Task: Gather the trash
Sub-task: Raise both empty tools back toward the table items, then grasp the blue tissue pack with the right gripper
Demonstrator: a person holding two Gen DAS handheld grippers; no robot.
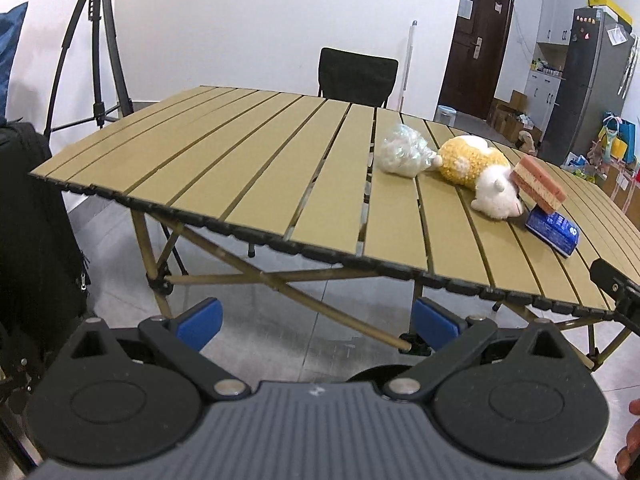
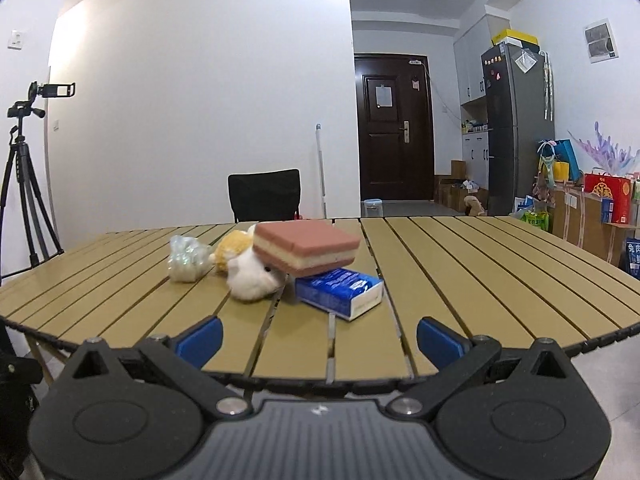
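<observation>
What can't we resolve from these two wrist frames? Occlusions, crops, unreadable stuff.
- Blue packet: print too small to read in either view; its far end sits under the sponge.
- Plush toy: right wrist view, the sponge covers part of it.
- Crumpled plastic bag: contents unclear.
- Right gripper: left wrist view, cut off by the frame edge.
- No trash bin identifiable.
</observation>
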